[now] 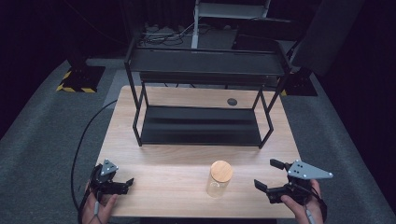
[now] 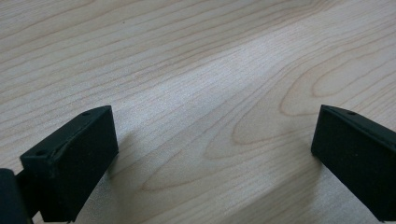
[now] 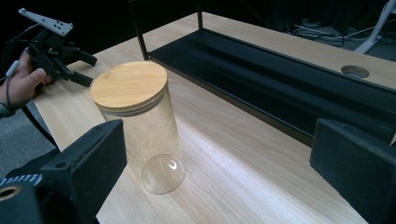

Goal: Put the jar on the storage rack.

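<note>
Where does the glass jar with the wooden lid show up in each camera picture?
High view: the jar stands at bottom centre, near the table's front edge.
Left gripper view: not in it.
Right gripper view: the jar is left of centre, beyond the near jaw.
Shared landmark: the black shelf rack behind it.

Wood table [image 1: 154,172] w/ black 2-tier rack [image 1: 201,126], grey carpet [image 1: 42,135], dark room.

Left gripper view: both jaws cut off by bottom and side edges; table [image 2: 196,70] grain blurs toward the top. Right gripper view: right jaw cropped at the right edge, left jaw hides part of the glass jar [image 3: 140,126]. High view: shelf rack [image 1: 201,93] top tier hides the table's rear edge.
</note>
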{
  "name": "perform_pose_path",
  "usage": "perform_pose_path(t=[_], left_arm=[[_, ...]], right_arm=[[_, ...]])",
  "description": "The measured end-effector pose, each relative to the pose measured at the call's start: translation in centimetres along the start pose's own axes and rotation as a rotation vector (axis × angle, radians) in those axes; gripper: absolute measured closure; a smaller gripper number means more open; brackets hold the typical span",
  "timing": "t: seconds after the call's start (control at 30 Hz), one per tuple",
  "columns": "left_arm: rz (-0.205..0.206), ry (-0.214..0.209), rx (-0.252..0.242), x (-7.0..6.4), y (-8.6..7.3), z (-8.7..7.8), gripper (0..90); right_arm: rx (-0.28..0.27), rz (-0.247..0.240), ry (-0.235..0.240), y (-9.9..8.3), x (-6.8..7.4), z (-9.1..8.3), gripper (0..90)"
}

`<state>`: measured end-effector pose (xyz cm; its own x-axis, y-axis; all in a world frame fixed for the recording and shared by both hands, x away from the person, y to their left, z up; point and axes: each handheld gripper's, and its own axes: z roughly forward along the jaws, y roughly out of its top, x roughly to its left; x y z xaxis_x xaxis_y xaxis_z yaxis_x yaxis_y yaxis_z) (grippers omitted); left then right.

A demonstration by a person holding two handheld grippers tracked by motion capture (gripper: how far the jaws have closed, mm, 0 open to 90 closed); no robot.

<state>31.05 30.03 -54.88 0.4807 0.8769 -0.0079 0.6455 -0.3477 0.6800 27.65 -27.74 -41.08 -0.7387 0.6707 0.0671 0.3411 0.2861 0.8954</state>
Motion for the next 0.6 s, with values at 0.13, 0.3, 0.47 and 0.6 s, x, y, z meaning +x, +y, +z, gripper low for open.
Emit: perform_pose_path(t=[0.13,0.3,0.47,0.6], left_arm=[[0.0,0.0,0.0,0.0,0.0,0.0,0.4],[0.0,0.0,0.0,0.0,0.0,0.0,0.4],[-0.001,0.0,-0.001,0.0,0.0,0.0,0.5],[0.0,0.0,0.0,0.0,0.0,0.0,0.5]], right_arm=[[-0.008,-0.002,0.006,0.3,0.3,0.0,3.6],[-0.015,-0.003,0.016,0.6,0.6,0.2,3.6],[-0.021,-0.005,0.021,0.8,0.9,0.4,3.6],[-0.023,-0.012,0.026,0.9,1.2,0.7,3.6]])
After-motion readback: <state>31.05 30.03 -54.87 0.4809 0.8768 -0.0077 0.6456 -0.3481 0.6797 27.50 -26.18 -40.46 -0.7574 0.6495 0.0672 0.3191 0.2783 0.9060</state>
